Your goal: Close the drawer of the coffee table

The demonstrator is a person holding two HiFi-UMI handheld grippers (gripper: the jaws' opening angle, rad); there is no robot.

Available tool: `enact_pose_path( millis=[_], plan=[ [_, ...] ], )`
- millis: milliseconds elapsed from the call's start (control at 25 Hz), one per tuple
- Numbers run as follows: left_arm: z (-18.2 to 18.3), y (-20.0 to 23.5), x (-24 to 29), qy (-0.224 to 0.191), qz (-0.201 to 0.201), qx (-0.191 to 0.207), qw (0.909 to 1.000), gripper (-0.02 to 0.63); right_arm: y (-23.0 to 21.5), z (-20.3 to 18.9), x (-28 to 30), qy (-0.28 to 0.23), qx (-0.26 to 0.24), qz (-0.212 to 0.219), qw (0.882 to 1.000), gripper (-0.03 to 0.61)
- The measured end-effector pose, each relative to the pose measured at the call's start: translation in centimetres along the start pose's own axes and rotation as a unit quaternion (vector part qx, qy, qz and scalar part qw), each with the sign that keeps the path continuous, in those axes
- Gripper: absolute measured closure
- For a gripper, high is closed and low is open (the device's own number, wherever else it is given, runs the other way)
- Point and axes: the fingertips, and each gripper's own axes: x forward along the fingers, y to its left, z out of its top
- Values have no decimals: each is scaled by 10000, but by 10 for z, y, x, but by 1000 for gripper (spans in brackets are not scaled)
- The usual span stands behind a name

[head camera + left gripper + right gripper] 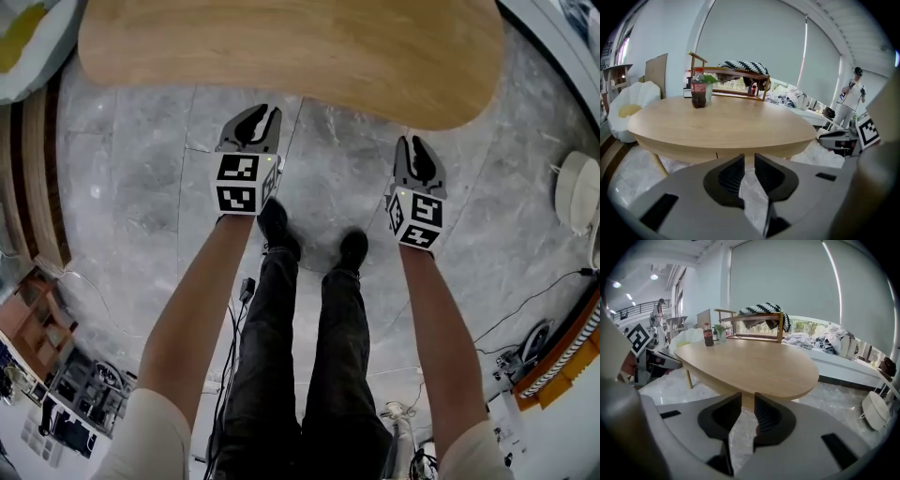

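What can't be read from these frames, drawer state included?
1. Whether the drawer is shut: in the head view the coffee table top covers its front. Both gripper views show only the rim, and the left gripper and right gripper bodies hide everything below it.
2. The bottle label: too small in both gripper views.
3. The table's far end: cut off by the head view's top edge.

R claw [747,401] | jaws apart (narrow gap), empty | coffee table [754,366] ahead w/ bottle [708,335]
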Motion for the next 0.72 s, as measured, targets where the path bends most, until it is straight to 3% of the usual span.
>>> enact_pose_path(
  millis=[160,720],
  plan=[
    [30,-12,-33,-119,-40,107,9999,561,0,33,-37,-40,-3,57,10000,524],
    [163,-45,-198,-371,-236,239,9987,586,17,190,-191,-625,108,268,9976,552]
  ],
)
